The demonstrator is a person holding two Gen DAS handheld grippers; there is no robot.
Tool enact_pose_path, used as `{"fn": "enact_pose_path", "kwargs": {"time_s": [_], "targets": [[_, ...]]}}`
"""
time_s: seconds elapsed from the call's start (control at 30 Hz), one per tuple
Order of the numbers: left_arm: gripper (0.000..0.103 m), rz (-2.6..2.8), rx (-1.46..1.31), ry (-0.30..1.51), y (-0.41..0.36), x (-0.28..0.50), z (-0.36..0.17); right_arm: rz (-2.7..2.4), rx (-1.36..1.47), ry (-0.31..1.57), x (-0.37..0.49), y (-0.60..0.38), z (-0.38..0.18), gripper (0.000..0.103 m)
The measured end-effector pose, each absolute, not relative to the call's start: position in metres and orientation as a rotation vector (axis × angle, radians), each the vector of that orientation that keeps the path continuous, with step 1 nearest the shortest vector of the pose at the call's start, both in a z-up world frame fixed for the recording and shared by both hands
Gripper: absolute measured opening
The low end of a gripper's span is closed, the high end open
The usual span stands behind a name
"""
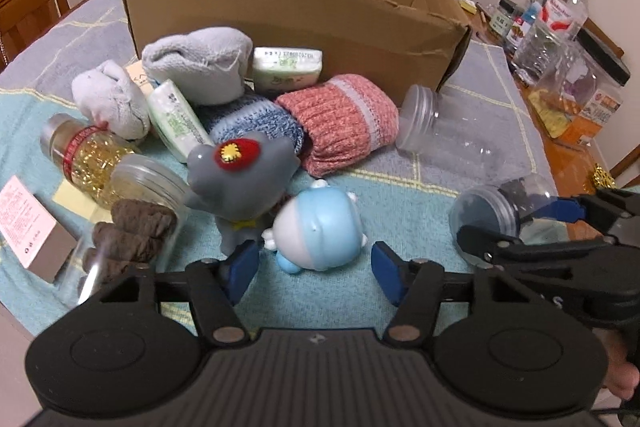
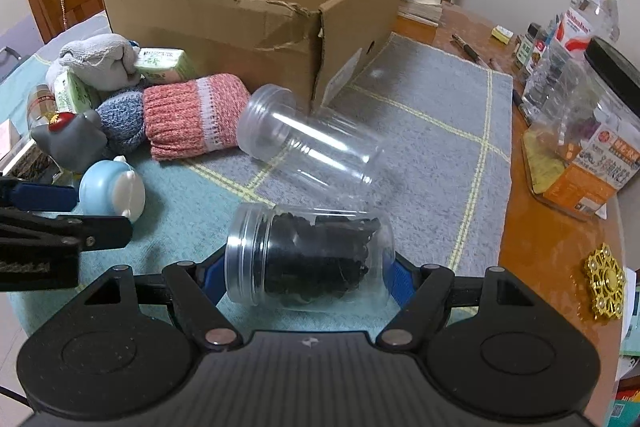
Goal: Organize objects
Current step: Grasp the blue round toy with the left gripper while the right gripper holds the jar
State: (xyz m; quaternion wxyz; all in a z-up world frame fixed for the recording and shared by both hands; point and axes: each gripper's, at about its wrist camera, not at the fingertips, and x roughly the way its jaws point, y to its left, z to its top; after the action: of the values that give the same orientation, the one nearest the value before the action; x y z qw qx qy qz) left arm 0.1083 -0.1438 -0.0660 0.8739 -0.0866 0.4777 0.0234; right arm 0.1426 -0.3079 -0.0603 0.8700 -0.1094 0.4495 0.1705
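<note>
So the right gripper has its blue pads clamped on a clear jar of dark stuff, one pad on each side of the body. The jar is lying down, long axis running left-right, with its open threaded mouth pointing left. It sits near the front of the blue-and-grey cloth, on the right side.

The left gripper is over the blue toy, which lies on its side just beyond the blue pads. The jaws aren't pressing on it; there's a gap on both sides, so nothing is held. A grey shark-ish toy stands just left of it, with the left pad right up against its base.

Just beyond the gripped jar an empty clear jar lies tipped over, mouth pointing far-left toward the pink knit sock roll. The cardboard box sits open at the far side, behind the pile.
</note>
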Motion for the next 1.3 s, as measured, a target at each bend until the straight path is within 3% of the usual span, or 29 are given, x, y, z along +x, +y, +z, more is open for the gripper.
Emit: {"fn": "enact_pose_path", "kwargs": {"time_s": [0.77, 0.93, 1.3], "targets": [[0.061, 0.032, -0.145, 0.955, -0.162, 0.134, -0.069, 0.365, -0.24, 0.93, 0.141, -0.315, -0.06, 0.08], [0.054, 0.046, -0.157, 0.964, -0.16, 0.136, -0.069, 0.371, -0.235, 0.931, 0.143, -0.316, -0.061, 0.08], [0.05, 0.03, -0.158, 0.975, -0.16, 0.137, -0.068, 0.381, -0.237, 0.92, 0.147, -0.314, -0.06, 0.08]]}}
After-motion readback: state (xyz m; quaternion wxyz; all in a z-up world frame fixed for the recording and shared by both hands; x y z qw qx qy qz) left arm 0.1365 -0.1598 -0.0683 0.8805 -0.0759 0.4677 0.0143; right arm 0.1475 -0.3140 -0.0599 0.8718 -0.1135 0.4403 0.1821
